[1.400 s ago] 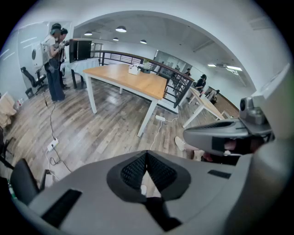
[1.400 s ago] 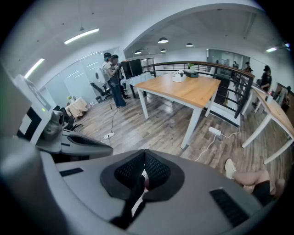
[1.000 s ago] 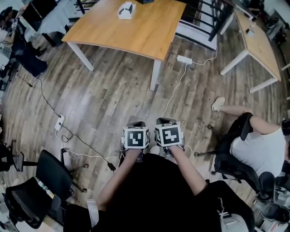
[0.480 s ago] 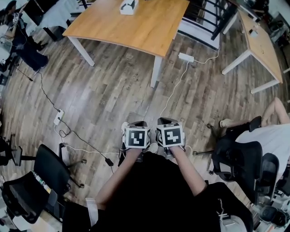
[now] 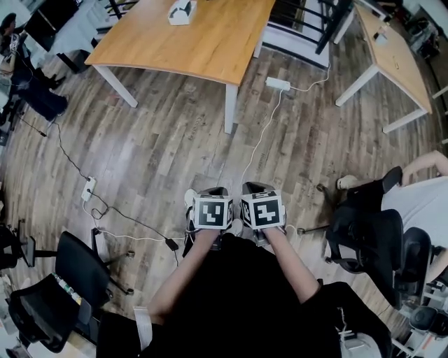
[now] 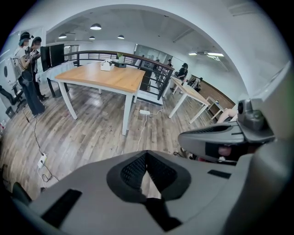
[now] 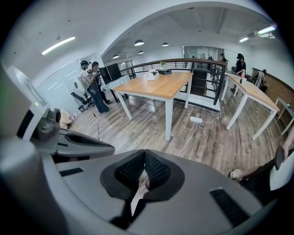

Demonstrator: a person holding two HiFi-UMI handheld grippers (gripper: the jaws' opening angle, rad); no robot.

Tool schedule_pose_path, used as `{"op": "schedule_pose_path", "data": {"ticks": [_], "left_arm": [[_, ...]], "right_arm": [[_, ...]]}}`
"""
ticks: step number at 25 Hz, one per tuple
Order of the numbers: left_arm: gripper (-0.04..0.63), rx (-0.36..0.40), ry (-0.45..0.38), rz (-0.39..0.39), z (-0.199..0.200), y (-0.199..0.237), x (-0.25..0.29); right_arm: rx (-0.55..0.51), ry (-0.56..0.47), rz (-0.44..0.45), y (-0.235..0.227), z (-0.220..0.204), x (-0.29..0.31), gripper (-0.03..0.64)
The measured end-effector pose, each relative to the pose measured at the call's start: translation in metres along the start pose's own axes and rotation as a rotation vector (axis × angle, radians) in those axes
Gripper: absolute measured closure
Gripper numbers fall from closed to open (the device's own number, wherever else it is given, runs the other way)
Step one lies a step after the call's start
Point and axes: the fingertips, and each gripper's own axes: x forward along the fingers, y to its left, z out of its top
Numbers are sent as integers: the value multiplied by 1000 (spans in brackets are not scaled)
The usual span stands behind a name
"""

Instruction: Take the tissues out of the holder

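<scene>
The white tissue holder [image 5: 180,10] stands on the wooden table [image 5: 203,42] far ahead, at the top edge of the head view. It also shows small on the table in the left gripper view [image 6: 106,65] and the right gripper view [image 7: 151,75]. Both grippers are held side by side close to the person's body, over the wood floor and well short of the table. The left gripper [image 5: 210,191] has its jaws together with nothing between them [image 6: 146,153]. The right gripper [image 5: 257,189] is likewise shut and empty [image 7: 144,152].
A white power strip [image 5: 277,83] and its cable lie on the floor by the table leg [image 5: 229,108]. Another strip with cables [image 5: 88,187] lies at left. Black office chairs [image 5: 84,266] stand at lower left. A seated person's chair [image 5: 371,238] is at right, a second table [image 5: 392,56] beyond.
The table and floor have slid slightly up and left in the head view. The seated person at right has shifted towards the right edge. Both grippers keep their place in the picture.
</scene>
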Motion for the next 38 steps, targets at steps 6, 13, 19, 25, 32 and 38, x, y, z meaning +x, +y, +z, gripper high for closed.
{"op": "schedule_pose_path", "data": {"ticks": [6,13,19,25,32,38], "left_arm": [[588,2,19,10,-5,-3,2],[588,-30,31,19,-9,7,4],[588,-22,42,12,7,11,16],[588,-17,53,2,34,20,35],[588,-58,39,-4,82,49,42],[588,-46,26,-15,132,77,52]], "right_arm": [[16,3,20,-4,-2,1,606],[28,13,48,3,-2,9,604],[18,21,18,-10,6,17,604],[28,37,29,-22,33,37,604],[-14,38,46,-15,88,67,604],[-34,16,32,-16,147,84,604]]}}
